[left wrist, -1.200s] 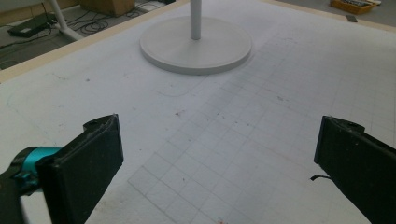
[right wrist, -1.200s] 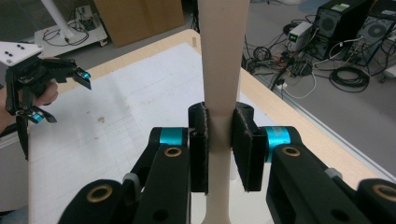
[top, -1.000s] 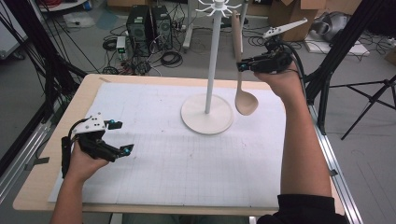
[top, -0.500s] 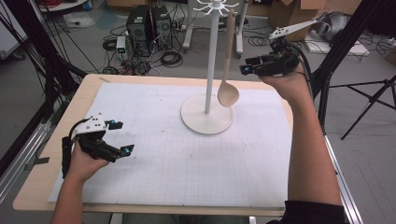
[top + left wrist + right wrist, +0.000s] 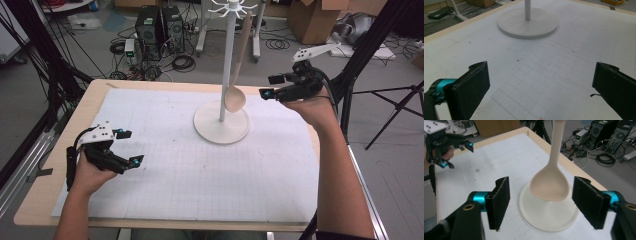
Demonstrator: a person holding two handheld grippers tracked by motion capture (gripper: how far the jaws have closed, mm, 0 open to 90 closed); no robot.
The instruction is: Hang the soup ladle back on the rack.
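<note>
Right gripper view looks between the right tool (image 5: 540, 205), whose jaws stand wide apart and hold nothing; the bowl of a wooden spoon (image 5: 549, 185) hangs in the gap between them, touching neither pad. In the high view this right tool (image 5: 280, 86) is raised at about 3 o'clock from the white stand (image 5: 221, 122), and the spoon (image 5: 236, 95) dangles from a hook at the stand's crown, bowl down, just beside the pole. It hangs free by its handle end, so the wide jaws seem meant to clear it without knocking it.

Over at 8 o'clock on the desk (image 5: 92, 97), the left tool (image 5: 125, 147) is also wide and empty, low over the gridded white mat (image 5: 190, 180). Its own view shows the stand's round base (image 5: 527, 23) well ahead of it. It looks parked there to keep out of the way.
</note>
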